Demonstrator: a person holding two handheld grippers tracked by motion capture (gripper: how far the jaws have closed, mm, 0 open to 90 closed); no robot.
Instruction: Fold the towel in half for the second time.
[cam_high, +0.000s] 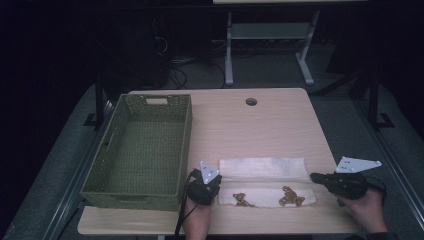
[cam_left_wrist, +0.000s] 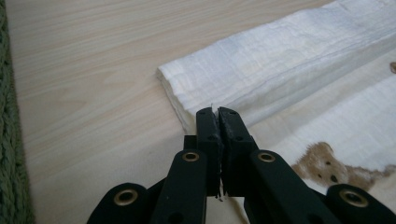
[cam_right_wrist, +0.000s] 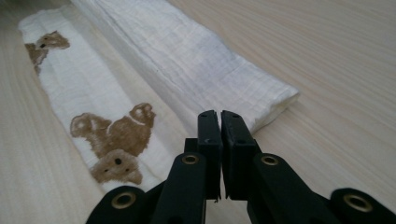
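1. pale wood makes up the one table (cam_high: 260, 125), which has a single round hole (cam_high: 251, 101) toward 12 o'clock.
2. one white cloth (cam_high: 265, 182) printed with brown bears lies folded into a long strip at about 6 o'clock on the table, between the two grippers; two bear prints (cam_high: 241, 199) show in the high view.
3. one green woven basket (cam_high: 172, 150) sits at 9 o'clock on the table, its long side running front to back, just beside the cloth's left end.
4. the left gripper (cam_left_wrist: 217, 116) has its jaws pressed together on the cloth's left end; a sliver of white fabric shows between them, so they look clamped on the edge.
5. the right gripper (cam_right_wrist: 219, 119) has its jaws together at the cloth's right end, at about 4 o'clock on the table; whether fabric is pinched between them i cannot tell.
6. two hands hold the grippers, the left hand (cam_high: 197, 220) and the right hand (cam_high: 367, 210), both at the table's near edge.
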